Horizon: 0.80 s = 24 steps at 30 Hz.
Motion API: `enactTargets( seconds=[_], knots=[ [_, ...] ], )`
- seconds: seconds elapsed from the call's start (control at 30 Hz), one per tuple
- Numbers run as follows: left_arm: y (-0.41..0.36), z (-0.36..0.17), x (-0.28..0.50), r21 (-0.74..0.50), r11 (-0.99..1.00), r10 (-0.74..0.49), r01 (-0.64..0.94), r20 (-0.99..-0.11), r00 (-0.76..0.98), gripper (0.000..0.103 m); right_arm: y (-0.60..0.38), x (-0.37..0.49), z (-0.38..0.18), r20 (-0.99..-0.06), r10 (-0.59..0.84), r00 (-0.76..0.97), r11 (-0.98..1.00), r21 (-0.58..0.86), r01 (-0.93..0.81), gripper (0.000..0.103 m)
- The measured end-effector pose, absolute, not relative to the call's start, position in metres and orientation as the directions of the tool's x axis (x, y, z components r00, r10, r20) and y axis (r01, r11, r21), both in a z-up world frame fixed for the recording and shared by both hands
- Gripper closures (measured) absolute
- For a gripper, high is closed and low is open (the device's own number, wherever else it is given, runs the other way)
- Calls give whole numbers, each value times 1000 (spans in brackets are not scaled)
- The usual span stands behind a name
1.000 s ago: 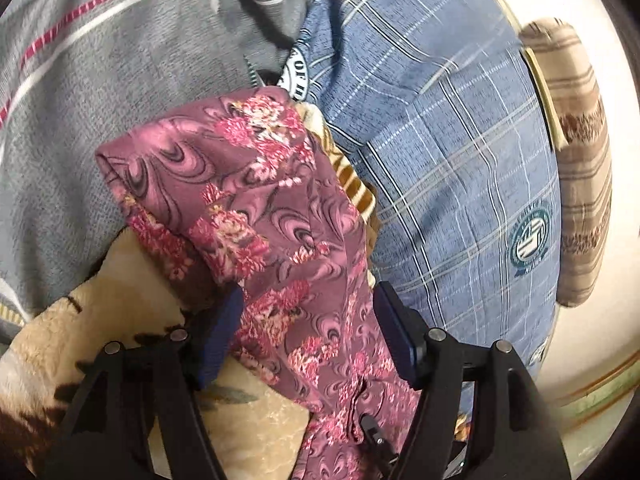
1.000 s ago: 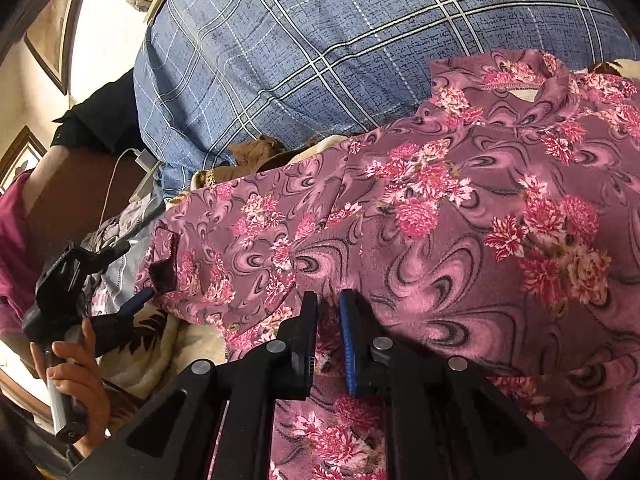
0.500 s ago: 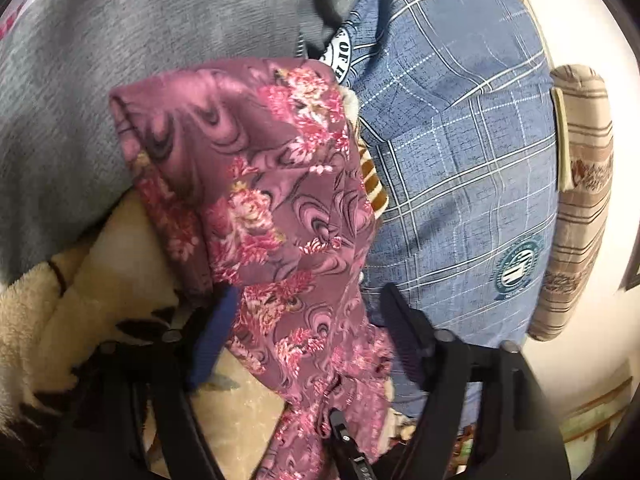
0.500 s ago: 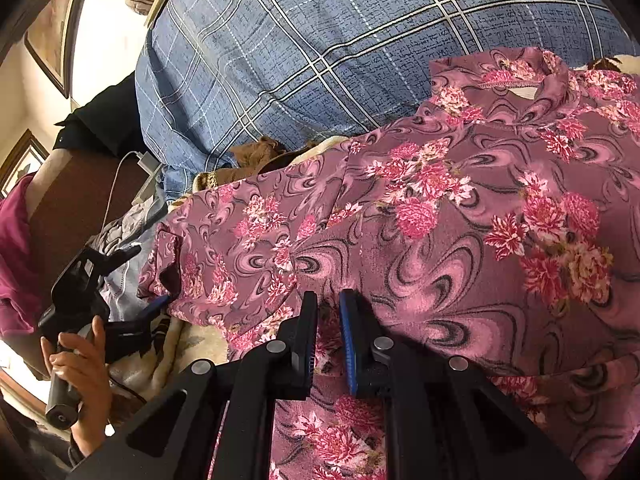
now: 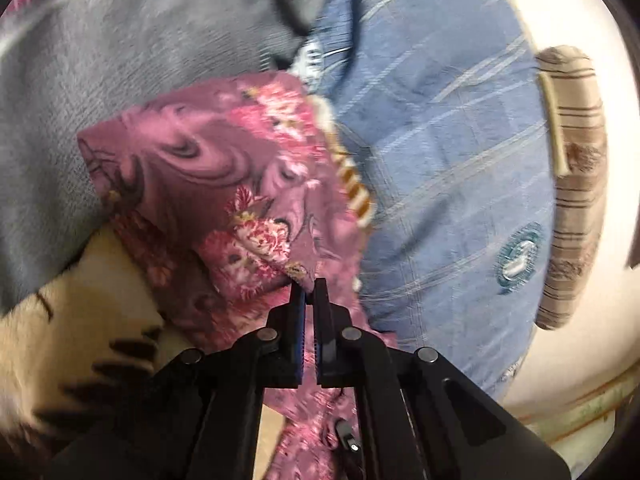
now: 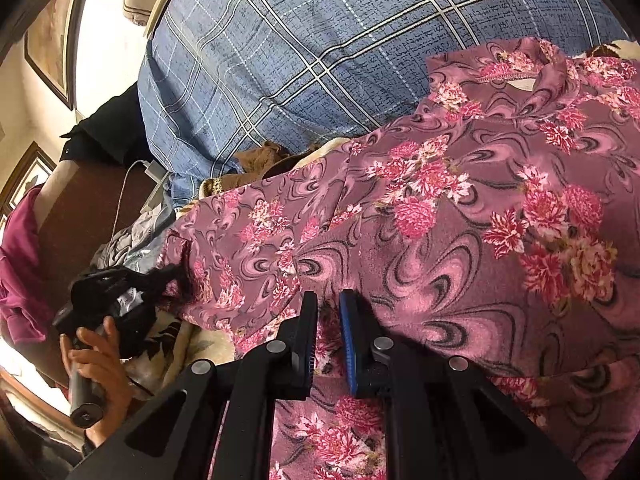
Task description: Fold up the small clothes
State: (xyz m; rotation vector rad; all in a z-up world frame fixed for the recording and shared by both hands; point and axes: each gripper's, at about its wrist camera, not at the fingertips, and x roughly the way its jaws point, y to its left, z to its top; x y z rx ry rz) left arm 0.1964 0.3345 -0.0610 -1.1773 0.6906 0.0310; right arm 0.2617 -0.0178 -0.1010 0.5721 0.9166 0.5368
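Both grippers grasp the floral top: left gripper pinches a sleeve edge, right gripper clamps a fold at the hem. Top lies spread on a tan blanket, blue checked pillow beyond. Advice: lift sleeve inward, keep right grip taut, avoid bunching.

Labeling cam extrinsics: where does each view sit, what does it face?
Left wrist: on the left gripper, looking along its shut fingers at a floral garment fold; no hand visible.
Right wrist: on the right gripper, facing the garment spread; left hand shows.
Shared: the garment and blue plaid bedding.
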Motion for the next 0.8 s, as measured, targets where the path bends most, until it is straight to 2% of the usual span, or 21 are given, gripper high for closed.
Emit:
enactTargets(
  seconds=[0.13, 0.27, 0.43, 0.53, 0.63, 0.8],
  knots=[
    [332, -58, 190, -860, 365, -362, -356, -484, 796, 102, -18, 262, -100, -579, 646, 498, 730, 659, -182, 90],
    [316, -50, 197, -839, 395, -393, -373, -522, 757, 102, -15, 264, -98, -595, 638, 488, 741, 647, -180, 91],
    [271, -28, 210, -829, 464, -455, -313, -527, 718, 102, -22, 262, -90, -616, 631, 471, 748, 644, -160, 90],
    [234, -16, 223, -830, 493, -507, -263, -519, 688, 102, -39, 252, -79, -625, 597, 502, 775, 611, -161, 88],
    [197, -11, 233, -830, 512, -553, -220, -514, 656, 102, -60, 240, -68, -656, 522, 545, 837, 518, -178, 85],
    [137, -24, 250, -828, 528, -626, -189, -530, 572, 102, -106, 228, -74, -691, 435, 578, 881, 458, -115, 84]
  ],
)
